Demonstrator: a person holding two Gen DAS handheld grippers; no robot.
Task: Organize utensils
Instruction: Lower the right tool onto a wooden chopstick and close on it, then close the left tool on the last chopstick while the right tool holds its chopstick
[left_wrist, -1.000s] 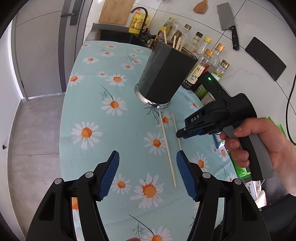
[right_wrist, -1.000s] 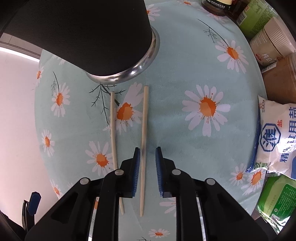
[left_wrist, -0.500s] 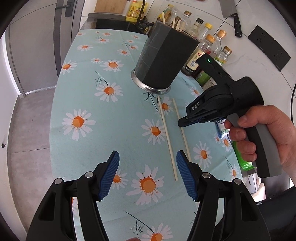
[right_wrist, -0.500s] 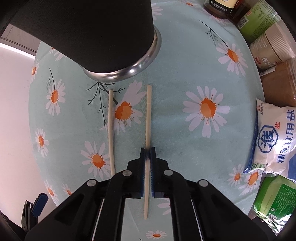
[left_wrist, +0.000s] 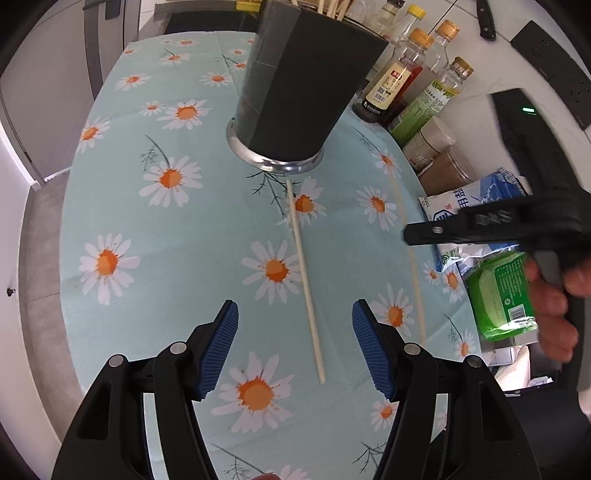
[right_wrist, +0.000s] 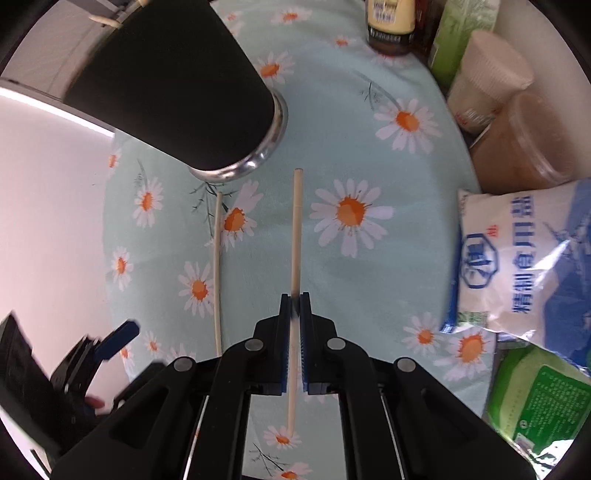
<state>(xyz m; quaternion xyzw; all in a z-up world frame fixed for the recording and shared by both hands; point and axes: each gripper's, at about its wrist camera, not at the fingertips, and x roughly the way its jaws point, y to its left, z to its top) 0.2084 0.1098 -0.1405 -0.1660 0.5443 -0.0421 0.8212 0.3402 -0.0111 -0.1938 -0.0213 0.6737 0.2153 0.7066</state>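
Observation:
A black utensil holder (left_wrist: 299, 81) with a steel base stands on the daisy tablecloth (left_wrist: 147, 229); several chopsticks poke from its top. One pale chopstick (left_wrist: 304, 277) lies on the cloth in front of it, between and beyond my open left gripper (left_wrist: 293, 343). My right gripper (right_wrist: 294, 295) is shut on a second chopstick (right_wrist: 296, 229) and holds it lifted off the cloth; it looks blurred in the left wrist view (left_wrist: 408, 258). The holder (right_wrist: 173, 92) and the lying chopstick (right_wrist: 217, 266) also show in the right wrist view.
Sauce and oil bottles (left_wrist: 413, 77) stand behind the holder at the right. Jars (right_wrist: 517, 147), a white-blue salt bag (right_wrist: 517, 266) and a green packet (right_wrist: 539, 398) crowd the table's right edge. The floor (left_wrist: 40, 236) drops off at the left.
My right gripper closed on the right chopstick and lifted it to the right. My left gripper moved forward toward the holder and stays open.

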